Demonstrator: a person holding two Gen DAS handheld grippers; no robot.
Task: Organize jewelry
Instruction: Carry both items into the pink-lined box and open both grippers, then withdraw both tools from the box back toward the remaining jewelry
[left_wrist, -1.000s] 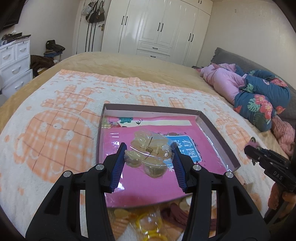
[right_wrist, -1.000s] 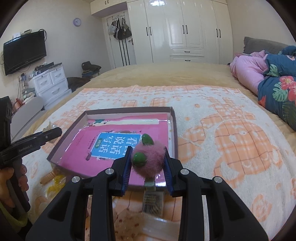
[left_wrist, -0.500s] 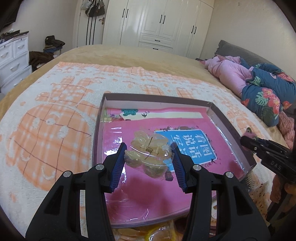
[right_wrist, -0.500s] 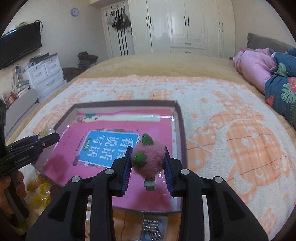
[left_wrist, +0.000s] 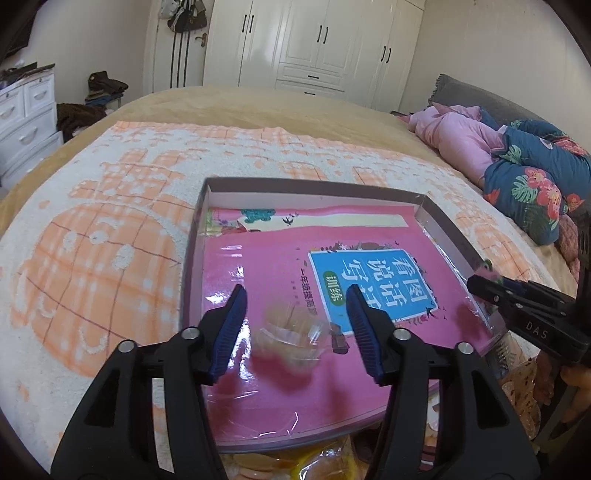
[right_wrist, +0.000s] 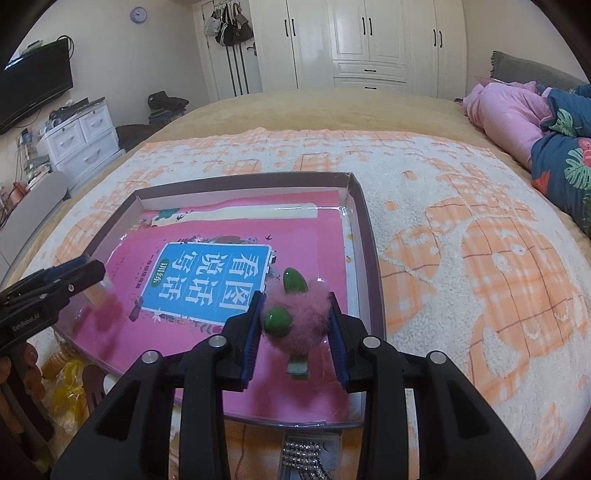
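— What does everything sit on?

— A bed (right_wrist: 332, 107) spread with a white and orange blanket (right_wrist: 461, 229), white wardrobes (right_wrist: 369, 40) behind. A shallow box (right_wrist: 364, 221) lined with a pink book (right_wrist: 207, 328) lies on the blanket.

— And the tongs?

— The left tongs (left_wrist: 295, 328) have just been opening; the clear hair claw (left_wrist: 291, 332) sits blurred between them, free of the pads, over the book. The right tongs (right_wrist: 295, 325) pinch a pink fluffy clip (right_wrist: 299, 321) above the box's near right corner.
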